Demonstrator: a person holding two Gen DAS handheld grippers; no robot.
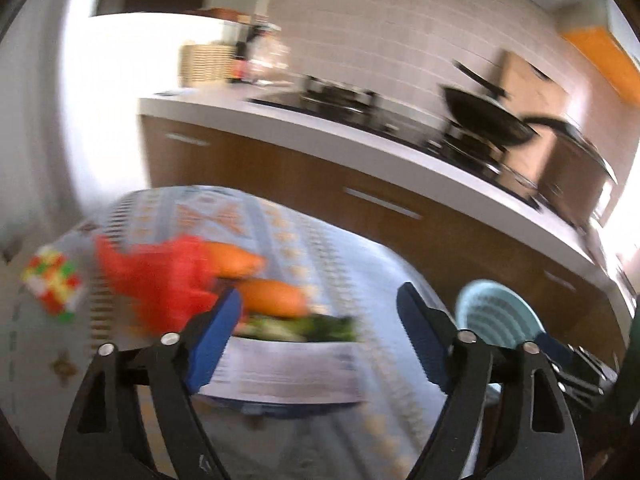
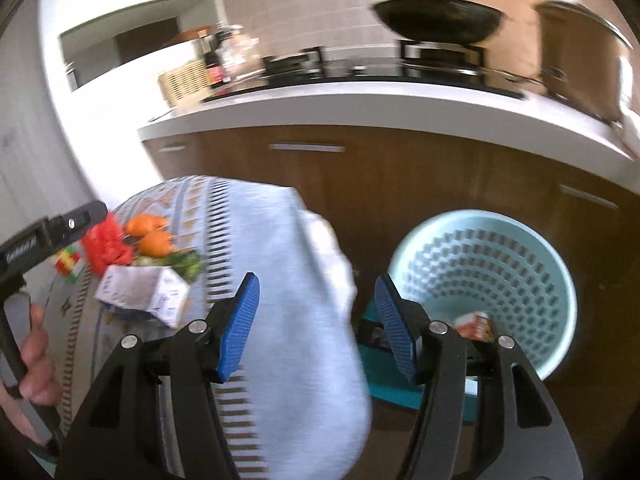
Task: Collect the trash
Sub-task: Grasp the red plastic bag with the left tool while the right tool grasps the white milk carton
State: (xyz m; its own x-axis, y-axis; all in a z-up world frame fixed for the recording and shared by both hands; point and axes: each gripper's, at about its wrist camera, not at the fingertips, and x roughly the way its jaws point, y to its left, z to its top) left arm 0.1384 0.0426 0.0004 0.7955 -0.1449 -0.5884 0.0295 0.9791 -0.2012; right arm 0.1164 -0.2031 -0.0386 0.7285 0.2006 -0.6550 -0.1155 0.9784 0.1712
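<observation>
Over the round table (image 2: 280, 320), covered in a pale blue patterned cloth, both grippers hang with jaws spread wide and nothing between them. Frames are motion-blurred. Left gripper (image 1: 320, 320) is above the table's near part; in the right wrist view its black body (image 2: 52, 232) and the person's hand (image 2: 34, 364) show at the left edge. Right gripper (image 2: 316, 316) sits over the table's right rim.

Just ahead of the left gripper on the table: a white printed carton (image 1: 288, 372) lying flat, also seen from the right (image 2: 144, 292). Behind the carton, touching or nearly so, green vegetable scraps (image 1: 308, 326), then two orange pieces (image 1: 272, 296), and a crumpled red plastic bag (image 1: 160, 276) to their left. Left of the bag, a multicoloured cube (image 1: 52, 282) on the table.

Right of the table, on the floor, a light blue perforated waste basket (image 2: 480, 280) stands, with an orange-and-white packet (image 2: 476, 326) already inside at its bottom.

Beyond the table: brown cabinet fronts (image 2: 360, 200) under a white counter (image 2: 360, 108), black wok (image 2: 436, 20) on the stove, wicker basket (image 2: 184, 80) and bottles (image 2: 216, 64) at the counter's left end, tiled wall behind.
</observation>
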